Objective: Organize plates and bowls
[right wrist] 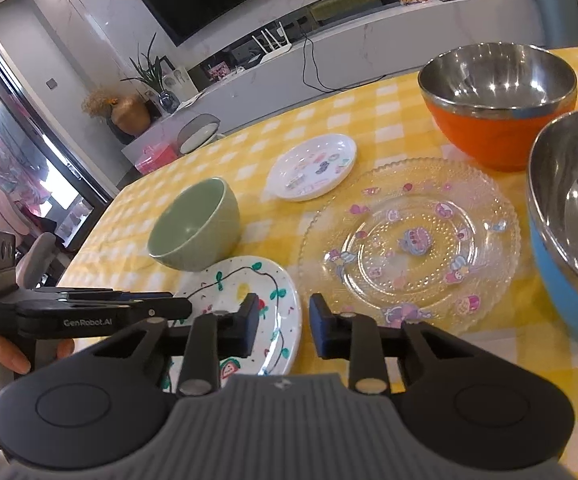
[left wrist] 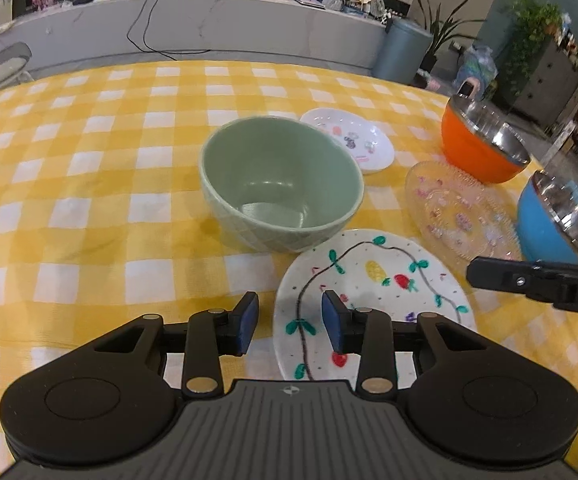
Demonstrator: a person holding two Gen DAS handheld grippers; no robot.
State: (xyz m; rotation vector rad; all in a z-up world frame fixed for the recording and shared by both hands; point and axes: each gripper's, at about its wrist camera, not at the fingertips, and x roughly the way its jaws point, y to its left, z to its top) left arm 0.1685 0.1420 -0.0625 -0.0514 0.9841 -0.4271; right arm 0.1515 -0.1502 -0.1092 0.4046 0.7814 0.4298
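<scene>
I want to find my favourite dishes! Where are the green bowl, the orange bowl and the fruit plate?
green bowl [left wrist: 277, 172]: left wrist view, inside wall.
orange bowl [right wrist: 497, 136]: right wrist view, orange outer side.
fruit plate [left wrist: 373, 270]: left wrist view, painted pineapple.

I note a yellow-and-white checked cloth table cover [left wrist: 89, 184], matt and finely woven. The pale green glazed ceramic bowl [left wrist: 281, 184] shines softly, its outside ribbed in diamonds. The clear embossed glass plate [right wrist: 409, 240] glitters. The orange bowl [right wrist: 497, 100] and blue bowl [right wrist: 569, 216] show polished steel linings.
</scene>
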